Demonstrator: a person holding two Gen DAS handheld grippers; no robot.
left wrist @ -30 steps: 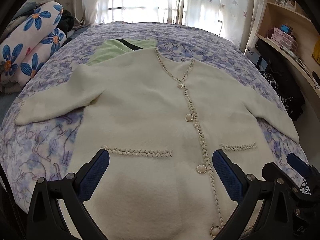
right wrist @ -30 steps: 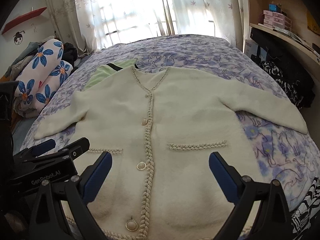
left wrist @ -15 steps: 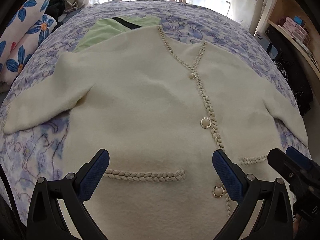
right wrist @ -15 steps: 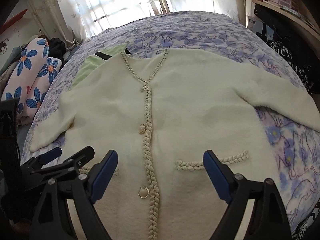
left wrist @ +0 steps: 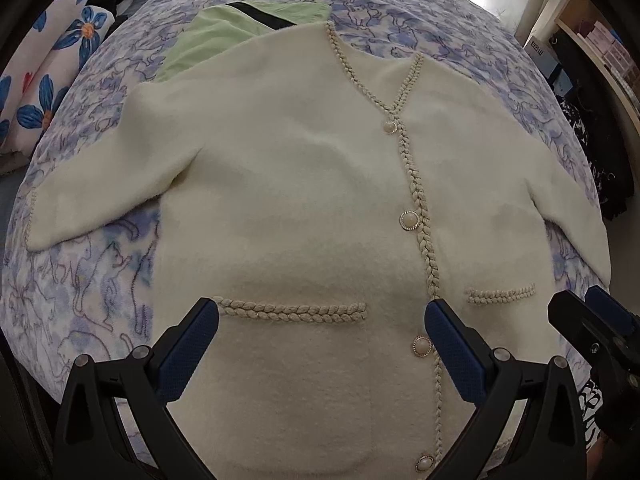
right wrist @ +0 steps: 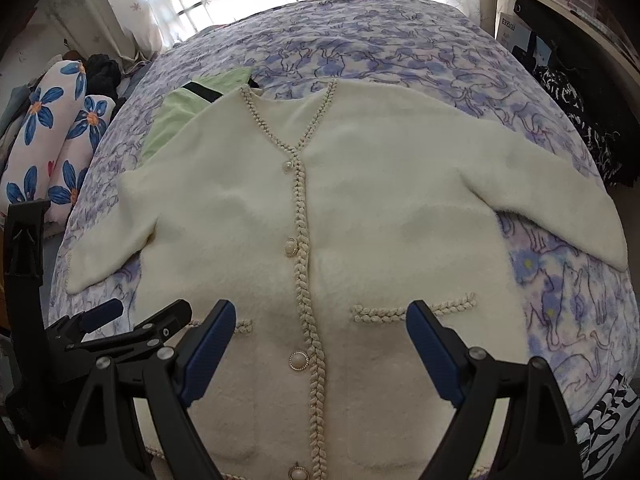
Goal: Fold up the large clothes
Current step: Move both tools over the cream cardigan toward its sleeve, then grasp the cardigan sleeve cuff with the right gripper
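A cream cardigan (left wrist: 288,208) lies face up and buttoned on a bed (left wrist: 420,4) covered in a blue-and-lilac print, both sleeves spread out to left and right, a layout that appears meant to give a flat start for folding. The left gripper (left wrist: 322,344) hovers over the near left half of the garment, its blue-padded jaws spread wide and holding nothing, framing the left braided pocket trim (left wrist: 290,309). The right gripper (right wrist: 320,344) hangs over the near right half, likewise spread and empty, with the button placket (right wrist: 304,248) running between its jaws. Neither gripper touches the fabric; each sits just above the hem end, the collar at the far side. No fold looks to have been made yet, and the sleeves seem the likely first parts to be brought in. A pale green garment (left wrist: 224,32) pokes out from under the far left shoulder, while flower-print cushions (right wrist: 52,136) rest at the left edge of the bed
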